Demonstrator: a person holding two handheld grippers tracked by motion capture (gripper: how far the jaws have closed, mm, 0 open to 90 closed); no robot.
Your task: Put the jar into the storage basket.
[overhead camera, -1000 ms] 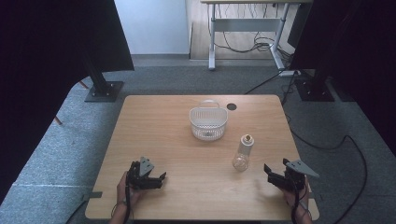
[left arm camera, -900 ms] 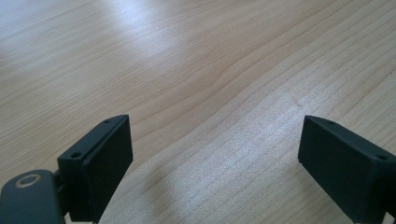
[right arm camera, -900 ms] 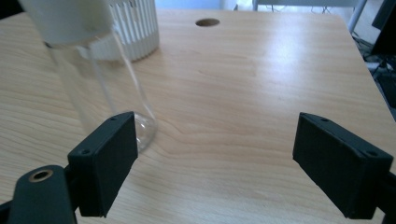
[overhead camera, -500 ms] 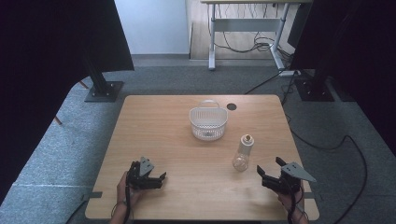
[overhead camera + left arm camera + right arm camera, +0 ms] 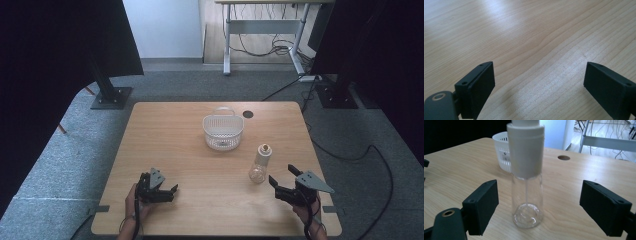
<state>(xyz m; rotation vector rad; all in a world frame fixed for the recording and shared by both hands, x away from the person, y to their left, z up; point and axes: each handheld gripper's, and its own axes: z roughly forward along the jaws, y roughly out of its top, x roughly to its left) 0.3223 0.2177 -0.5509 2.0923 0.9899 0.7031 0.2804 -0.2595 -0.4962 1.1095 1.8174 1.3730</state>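
We look down on a light wooden desk. A clear spray bottle with a white cap stands upright right of the desk's middle, on the near half. Our right hand-held gripper sits just beside it, on its near right, jaws spread wide and holding nothing. In the right gripper view the bottle stands between the two black jaws but beyond their tips, touching neither — its glass body is empty and a thin tube runs down inside.

Behind the bottle, near the desk's centre, sits a white slotted basket with its handle raised, and past it a small round cable hole in the desktop.

Our left hand-held gripper rests low at the near left, well apart from the bottle — its jaws are also wide open, with bare wood between them.
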